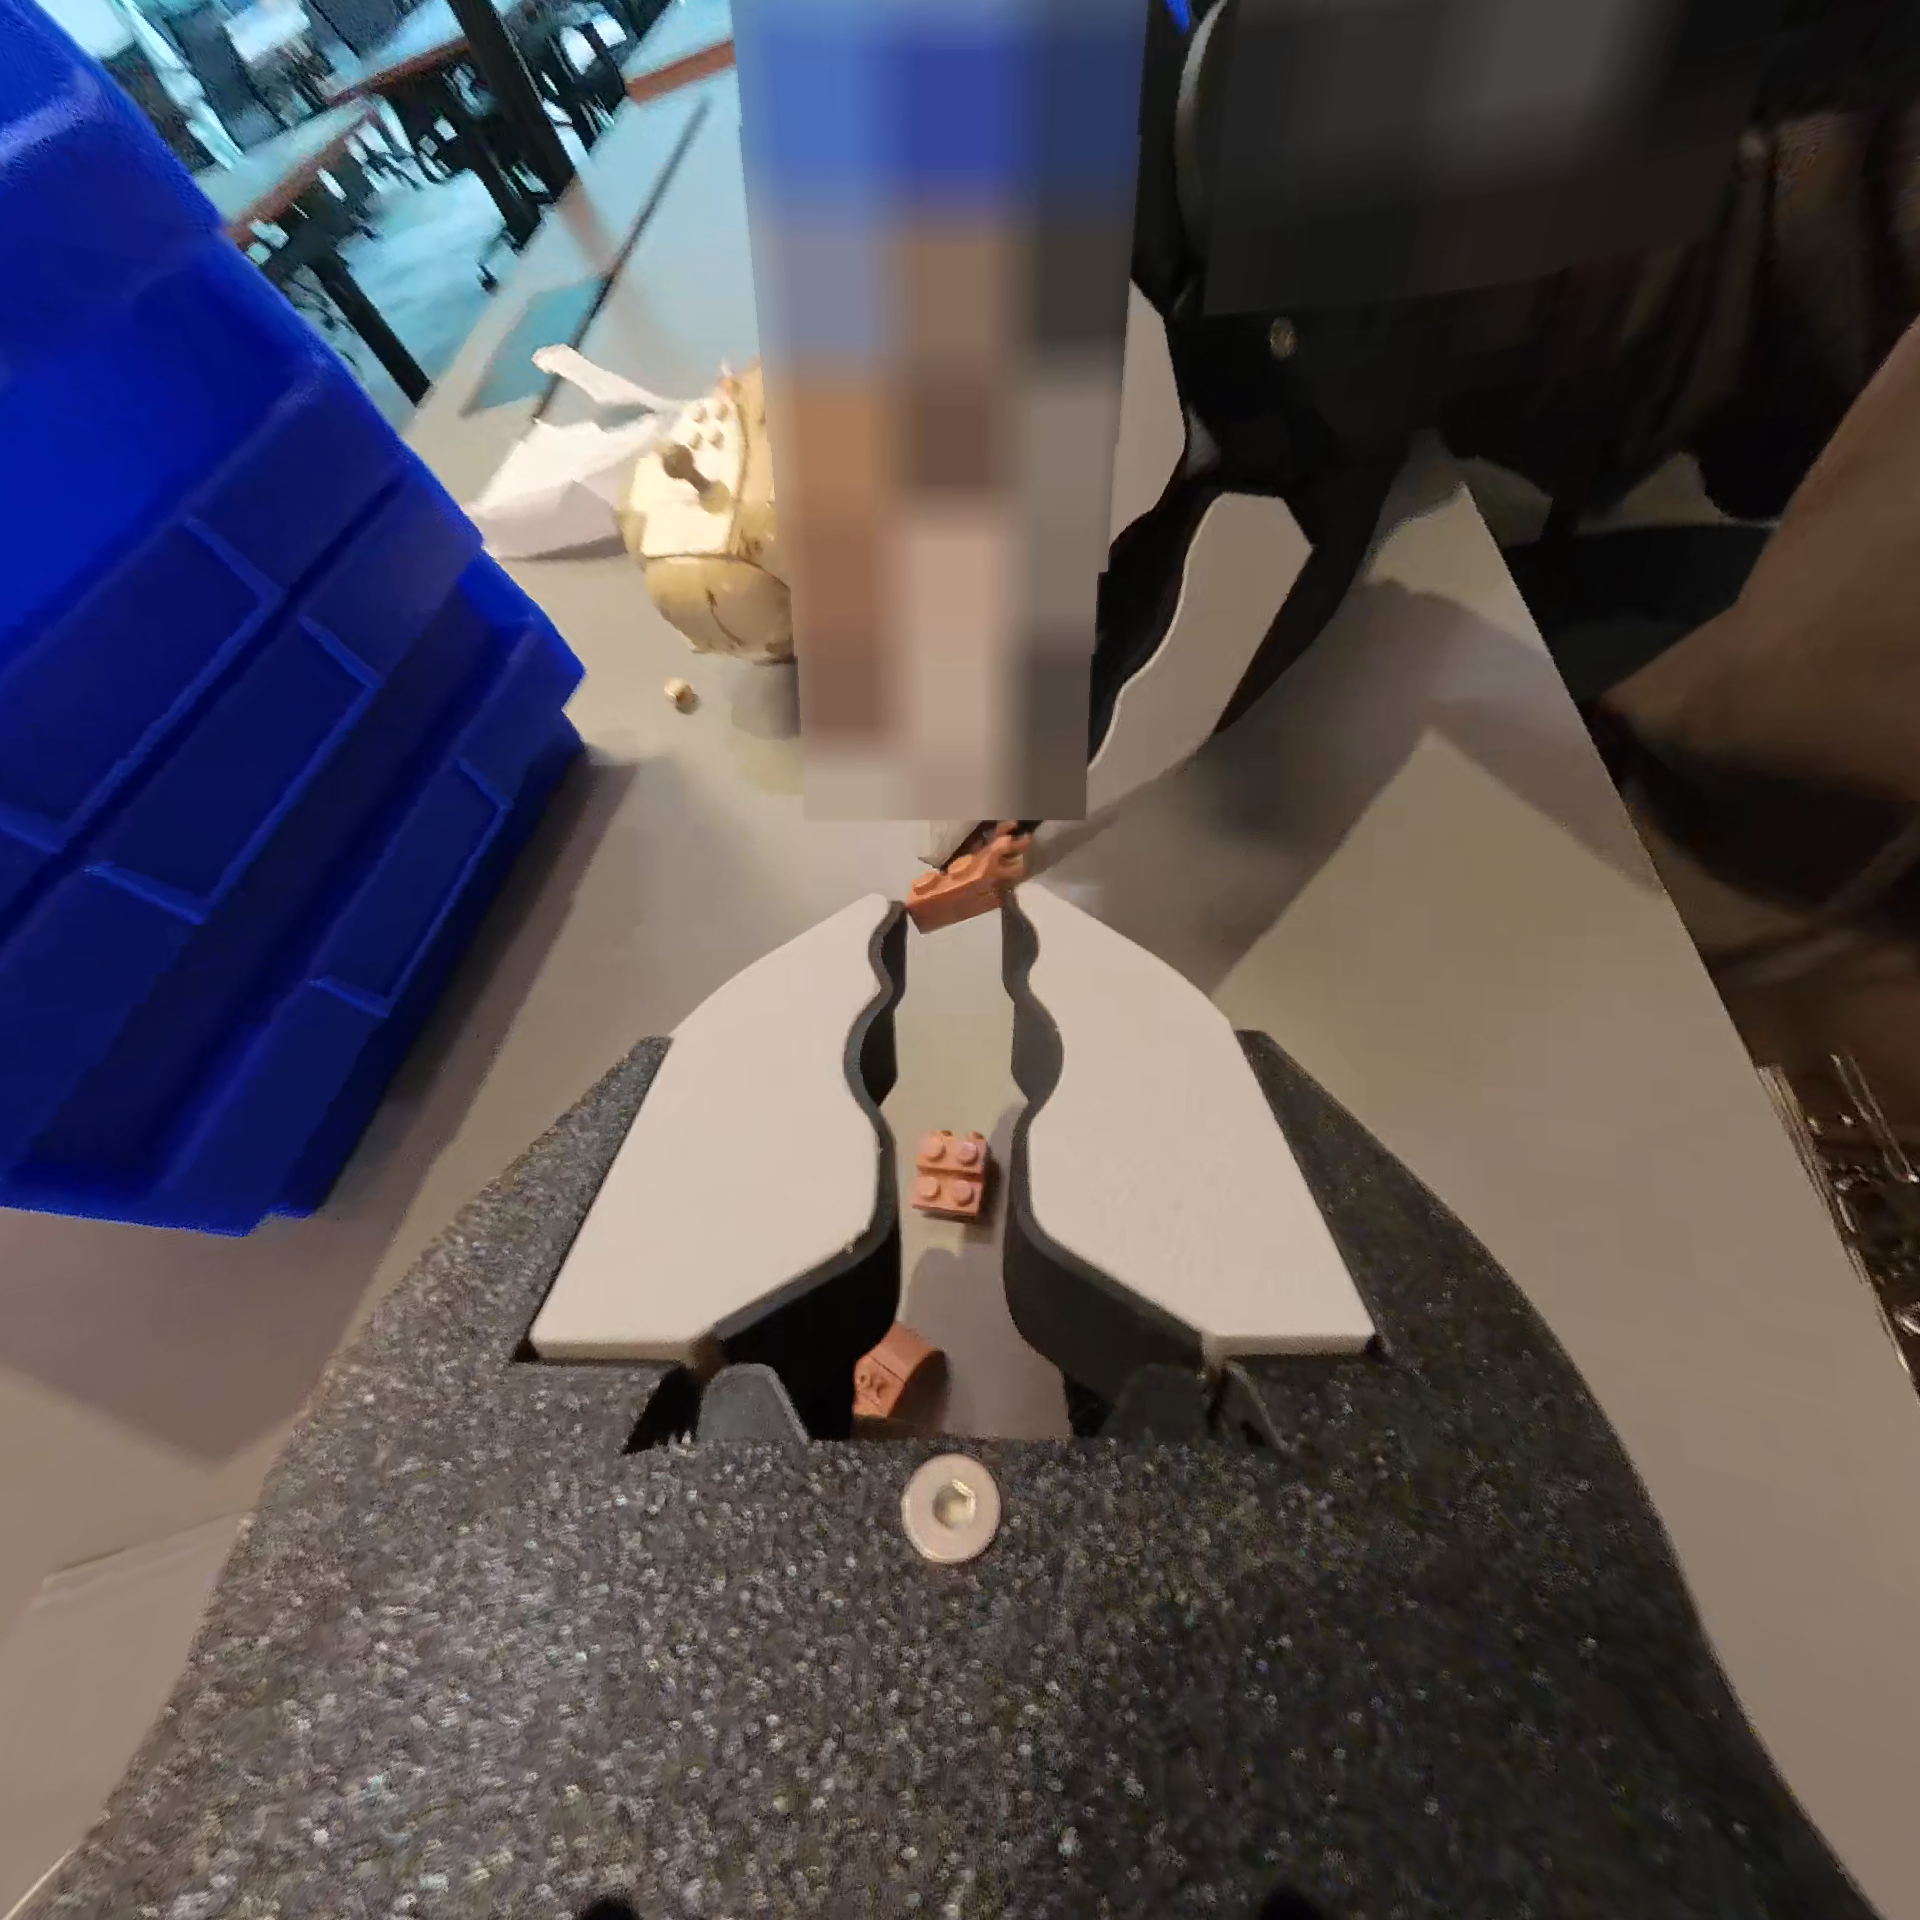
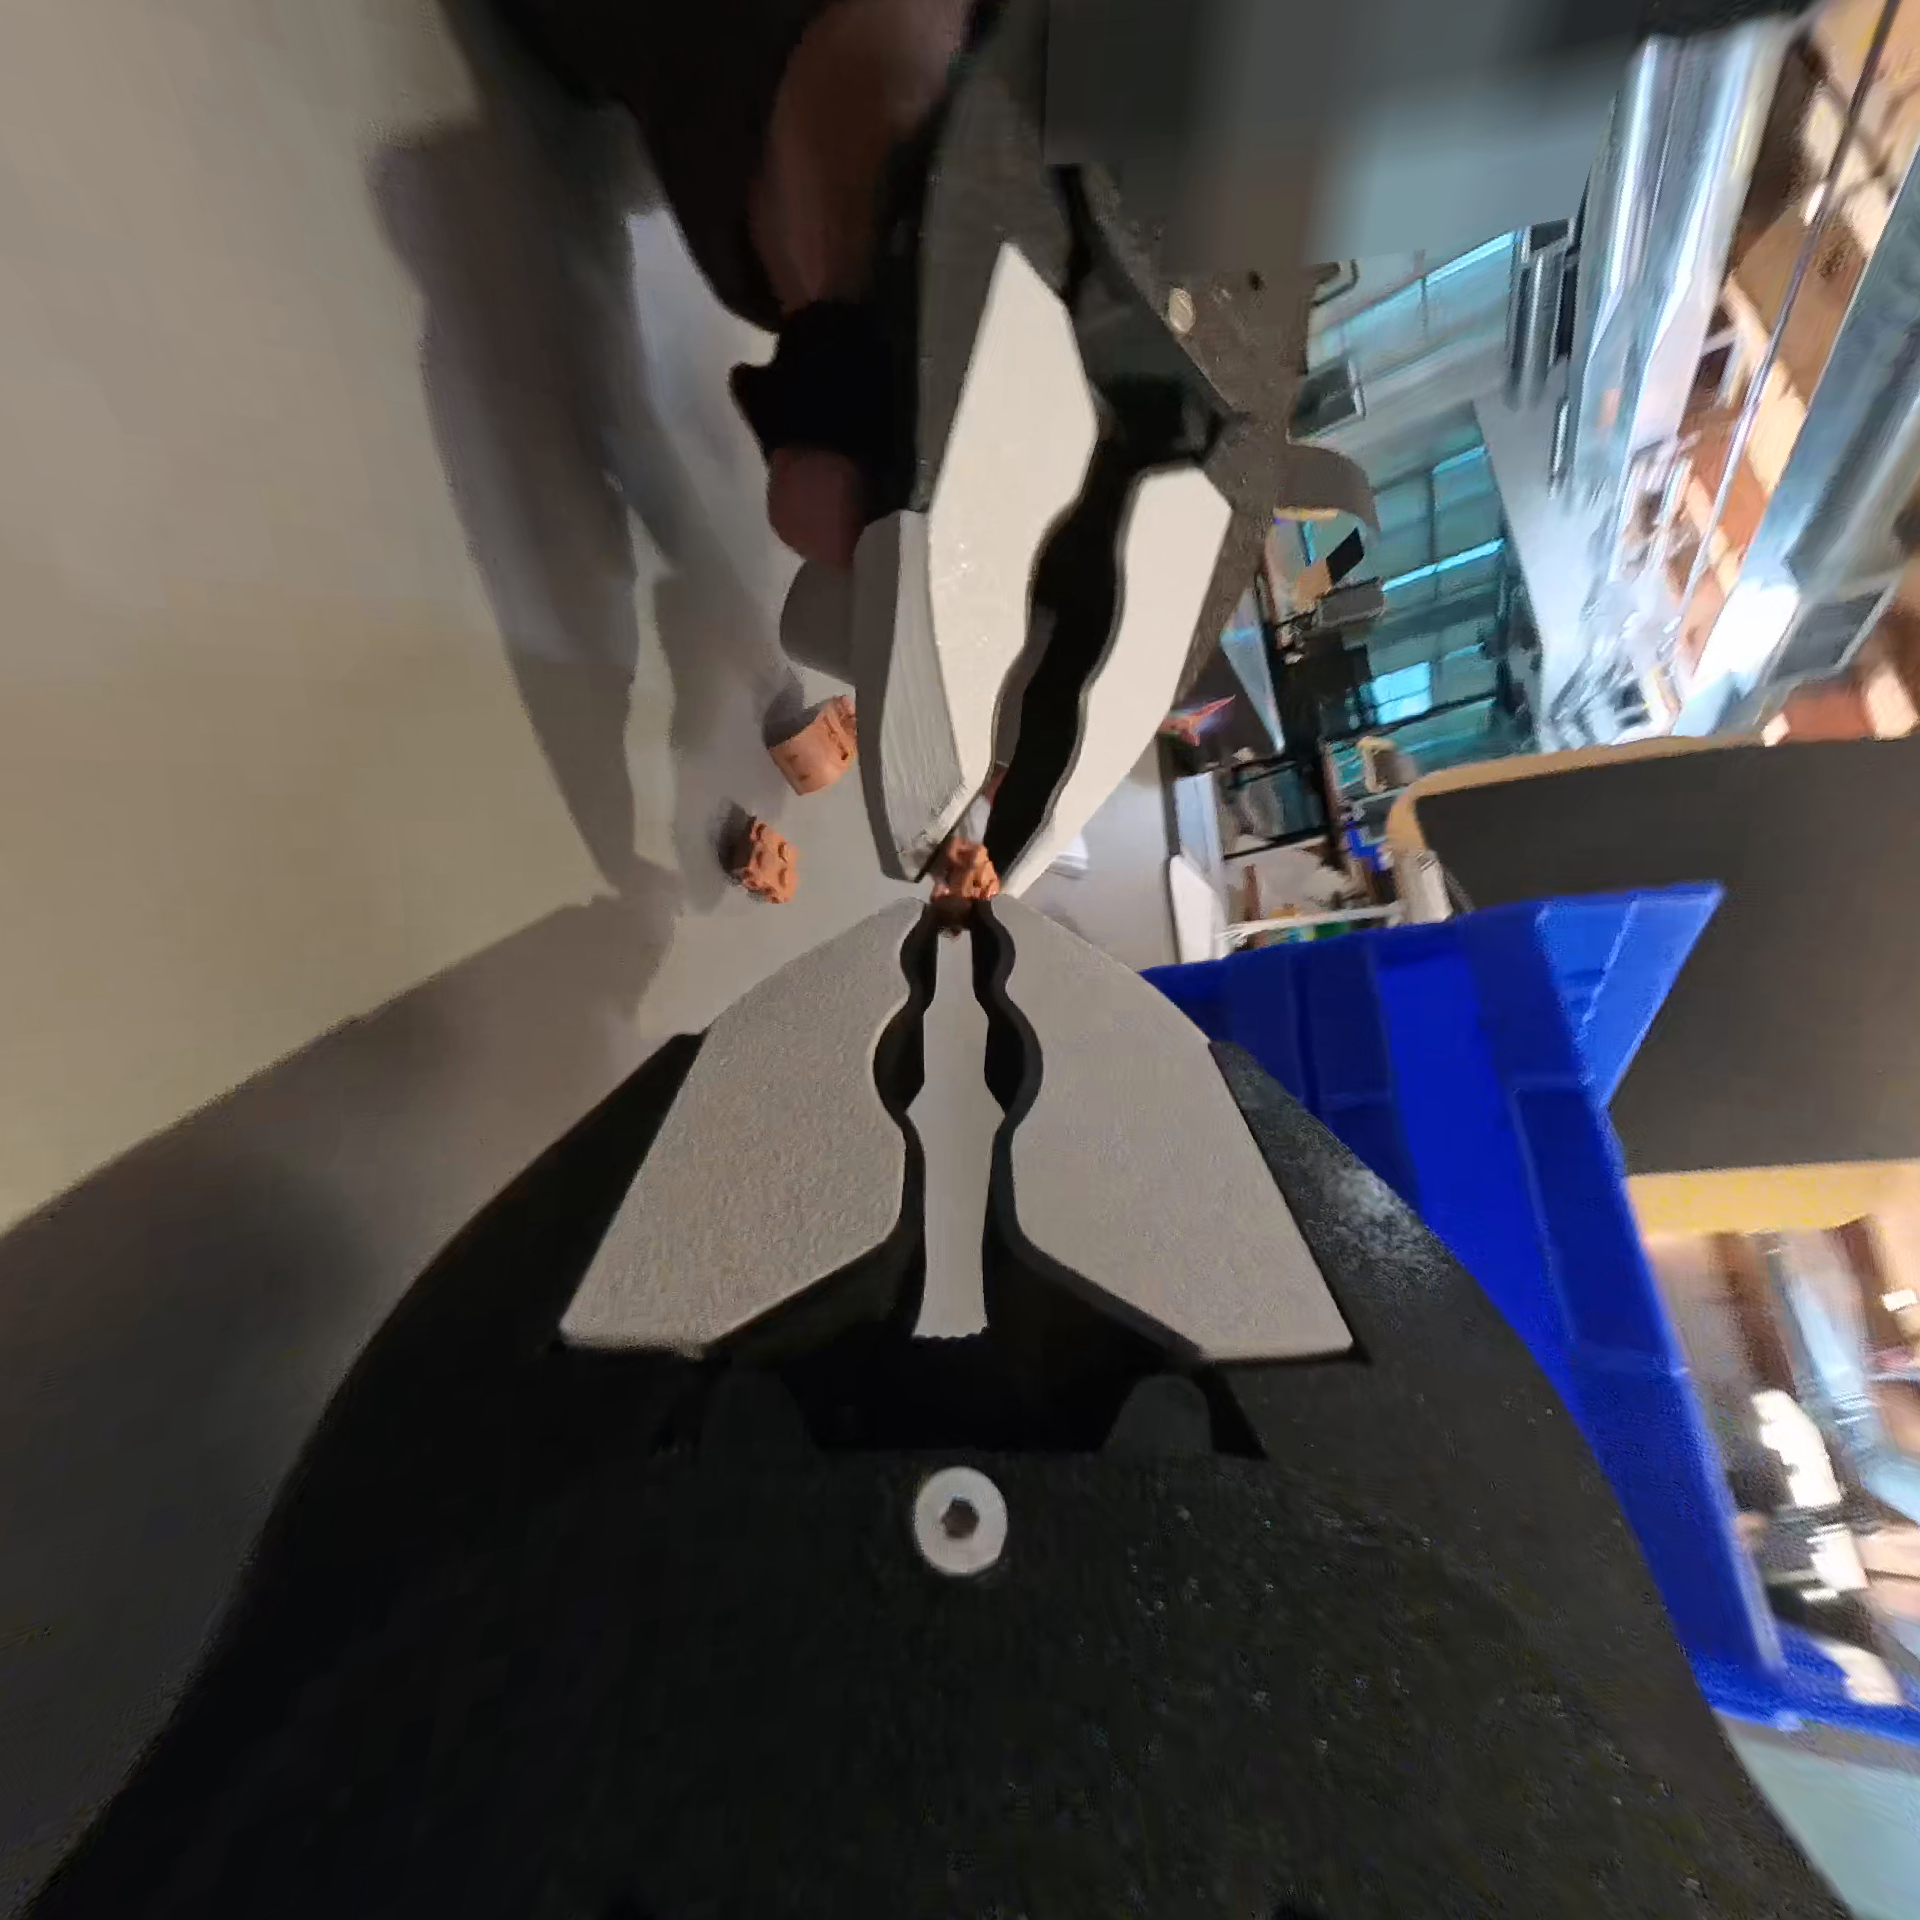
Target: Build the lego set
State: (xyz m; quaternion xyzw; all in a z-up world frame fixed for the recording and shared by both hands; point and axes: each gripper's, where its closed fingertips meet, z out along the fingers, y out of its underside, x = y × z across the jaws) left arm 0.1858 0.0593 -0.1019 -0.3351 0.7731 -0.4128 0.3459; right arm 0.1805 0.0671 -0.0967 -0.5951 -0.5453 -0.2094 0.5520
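Brown lego plate [image 1: 961,885] is pinched between both grippers above the grey desk [image 1: 727,831], tilted, its long axis running across the left gripper [image 1: 951,914]; the right gripper [image 2: 951,914] clamps it tip to tip. Two loose brown bricks [image 1: 951,1172] lie below.

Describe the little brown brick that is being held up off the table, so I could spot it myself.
Start at the big blue bin on the grey table; just right of it, two hand-held grippers meet tip to tip. The brown brick sits pinched at that meeting point, in the air. The other brown pieces, a studded one and a curved one, lie loose on the table.
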